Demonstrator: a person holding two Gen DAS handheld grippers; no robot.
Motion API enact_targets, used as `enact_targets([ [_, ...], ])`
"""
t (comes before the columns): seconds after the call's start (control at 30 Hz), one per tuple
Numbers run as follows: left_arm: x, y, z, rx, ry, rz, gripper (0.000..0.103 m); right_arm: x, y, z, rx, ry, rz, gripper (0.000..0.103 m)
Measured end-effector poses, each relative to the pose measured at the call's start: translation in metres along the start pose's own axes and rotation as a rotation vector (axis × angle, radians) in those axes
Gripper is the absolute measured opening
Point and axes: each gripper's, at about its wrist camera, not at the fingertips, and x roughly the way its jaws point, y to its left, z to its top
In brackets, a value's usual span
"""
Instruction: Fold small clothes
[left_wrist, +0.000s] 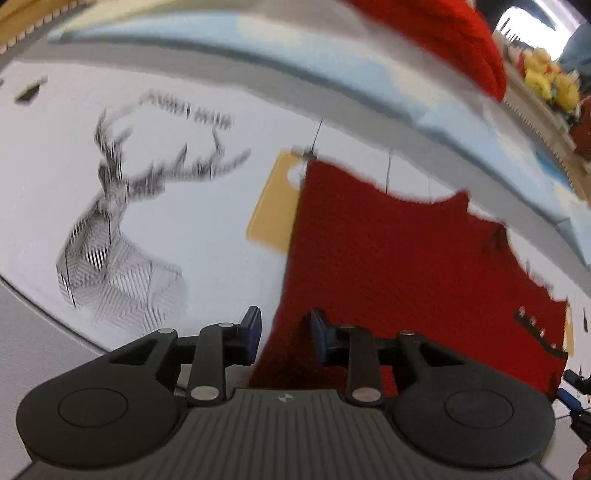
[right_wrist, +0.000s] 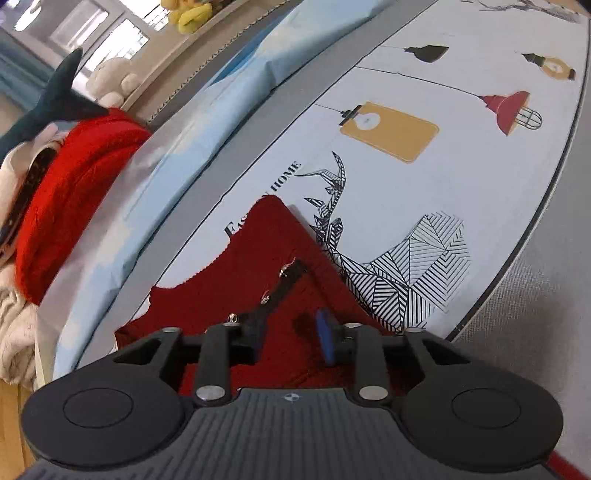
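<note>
A small dark red knit garment (left_wrist: 399, 266) lies flat on the white printed tablecloth (left_wrist: 207, 258); a black strip with metal snaps (left_wrist: 539, 332) runs along its right side. My left gripper (left_wrist: 285, 332) is open, its jaws straddling the garment's left edge just above the cloth. In the right wrist view the same garment (right_wrist: 258, 251) lies under my right gripper (right_wrist: 291, 339), which is open over the black snap strip (right_wrist: 280, 291).
A pile of other clothes, topped by a bright red knit (right_wrist: 70, 184), sits at the table's back edge on a light blue cover (right_wrist: 207, 110). Stuffed toys (right_wrist: 110, 74) and yellow plush (left_wrist: 550, 81) stand on a ledge behind. Grey table border (right_wrist: 546, 302) lies to the right.
</note>
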Motion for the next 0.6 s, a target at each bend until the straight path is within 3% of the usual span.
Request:
enact_targets([
  [0.03, 0.008, 0.003, -0.005, -0.008, 0.05, 0.015, 0.034, 0.006, -0.005, 0.0, 0.017, 0.045, -0.02, 0.032],
  [0.07, 0.008, 0.003, -0.007, -0.019, 0.049, 0.017, 0.036, 0.009, -0.011, 0.0, 0.029, 0.073, -0.026, 0.03],
  [0.13, -0.01, -0.003, -0.007, -0.003, 0.022, 0.045, 0.034, 0.003, -0.012, 0.002, 0.025, 0.066, -0.063, 0.034],
  [0.2, -0.042, -0.017, -0.01, 0.06, -0.068, 0.03, 0.034, -0.016, -0.006, 0.001, -0.026, 0.023, -0.09, 0.035],
  [0.37, -0.125, -0.04, -0.028, 0.184, -0.276, -0.004, 0.034, -0.08, 0.014, 0.007, -0.162, -0.114, 0.011, 0.035],
  [0.5, -0.187, -0.038, -0.052, 0.235, -0.351, 0.008, 0.037, -0.155, 0.023, 0.009, -0.29, -0.257, 0.093, 0.035],
  [0.6, -0.232, -0.03, -0.085, 0.282, -0.395, -0.008, 0.042, -0.202, 0.016, 0.007, -0.312, -0.251, 0.131, 0.036],
])
